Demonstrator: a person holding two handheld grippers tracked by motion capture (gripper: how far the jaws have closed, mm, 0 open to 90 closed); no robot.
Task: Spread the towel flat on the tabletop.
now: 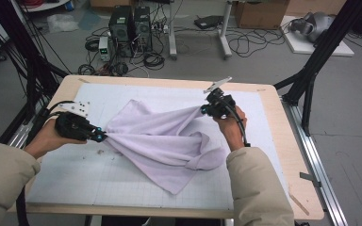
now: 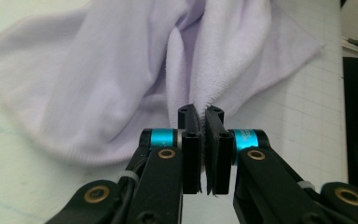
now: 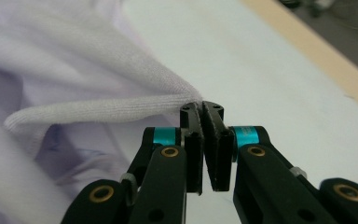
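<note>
A pale lilac towel lies crumpled across the middle of the white grid mat. My left gripper is shut on the towel's left edge, low over the mat; in the left gripper view the cloth is pinched between the pads of that gripper. My right gripper is shut on a far right corner and holds it raised, so the cloth stretches toward it. In the right gripper view the hemmed corner runs into the closed jaws of that gripper.
The wooden table edges the mat on all sides, with a bare strip at the right. Black frame posts stand at the right and left. Computers and cables sit on the floor behind the table.
</note>
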